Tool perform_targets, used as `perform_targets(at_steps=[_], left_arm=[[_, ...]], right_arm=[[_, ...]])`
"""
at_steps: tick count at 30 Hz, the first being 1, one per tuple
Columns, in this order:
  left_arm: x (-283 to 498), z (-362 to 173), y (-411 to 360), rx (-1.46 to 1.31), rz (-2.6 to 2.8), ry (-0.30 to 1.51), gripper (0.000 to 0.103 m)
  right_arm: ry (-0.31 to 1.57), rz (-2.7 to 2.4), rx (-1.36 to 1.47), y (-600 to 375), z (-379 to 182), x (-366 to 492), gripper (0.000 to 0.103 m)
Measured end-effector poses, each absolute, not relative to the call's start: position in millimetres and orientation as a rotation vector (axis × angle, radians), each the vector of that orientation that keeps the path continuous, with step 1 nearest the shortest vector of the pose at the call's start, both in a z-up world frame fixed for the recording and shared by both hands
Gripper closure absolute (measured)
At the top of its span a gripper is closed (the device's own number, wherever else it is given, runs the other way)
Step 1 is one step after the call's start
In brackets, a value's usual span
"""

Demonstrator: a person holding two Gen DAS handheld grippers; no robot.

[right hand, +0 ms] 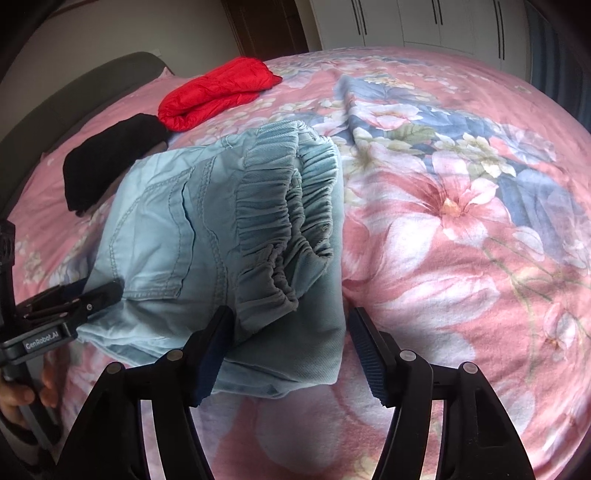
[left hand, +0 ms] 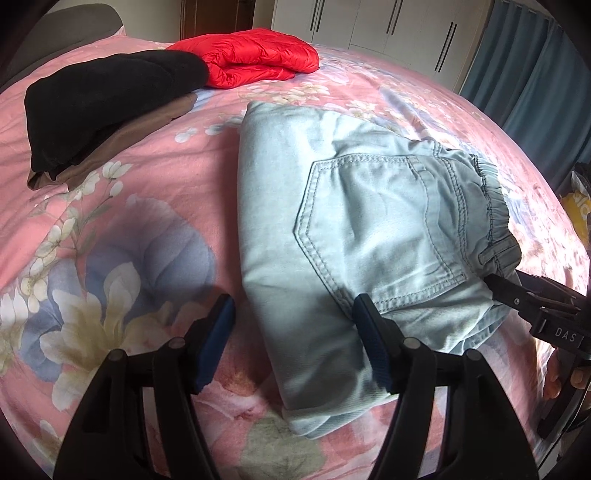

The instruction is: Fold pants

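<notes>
Two grippers hover low over a bed covered by a pink flowered bedspread, which fills nearly all of both views. On it lie the pants, pale blue denim, folded into a thick oblong bundle with a back pocket facing up and the gathered elastic waistband at one end.

Seen from the left gripper, the bundle's folded end lies between and ahead of its fingers; the right-hand finger rests over the denim near the pocket, the left-hand finger is over bare bedspread. Its jaws stand wide and the pads press on nothing.

Seen from the right gripper, the waistband end lies just ahead, with a corner of the bundle reaching in between its fingers. These jaws also stand wide, clamping nothing.

Each gripper shows at the edge of the other's view, close to the pants, with fingertips of the hand that holds the left one showing at the picture's edge.

Far beyond the left gripper's fingers lie a folded black garment on top of a brown one, and behind them a folded red padded jacket. White wardrobe doors stand past the bed.
</notes>
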State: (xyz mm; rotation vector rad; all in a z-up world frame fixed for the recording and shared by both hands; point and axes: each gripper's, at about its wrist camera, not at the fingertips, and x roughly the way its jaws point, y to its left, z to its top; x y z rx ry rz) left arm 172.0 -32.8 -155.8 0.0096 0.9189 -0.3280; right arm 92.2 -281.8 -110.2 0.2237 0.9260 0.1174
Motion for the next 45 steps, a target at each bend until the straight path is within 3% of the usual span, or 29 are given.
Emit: perform_targets(at_steps=[13,18,25,32,34,45], left_arm=[[148.6,-145.5,-29.7,0.029,-0.276,0.930,0.031],[123.8,-127.0,-25.5,0.053,-0.253,0.900,0.023],[77.5,-93.0,-23.9,0.097,-0.241,0.839,0.003],[37.1,-66.0,-17.1,0.076,-0.245,0.817,0.001],[28.7,-60.8,-15.8,0.060,-0.243,0.824,0.001],[-5.7,-36.4,-13.4,0.070,-0.183,0.801,0.001]], right_arm=[[0.953,0.093,0.236,-281.5,-102.9,78.7,0.039],[0.967,0.089,0.226,-279.8,-95.0,59.8,0.038],[0.901,0.101,0.171,-268.0,-61.8,17.3,0.038],[0.836,0.122,0.132,-255.0,-28.8,-17.3,0.019],[0.819,0.129,0.123,-252.9,-21.5,-25.4,0.008],[0.746,0.145,0.087,-239.5,4.4,-55.5,0.004]])
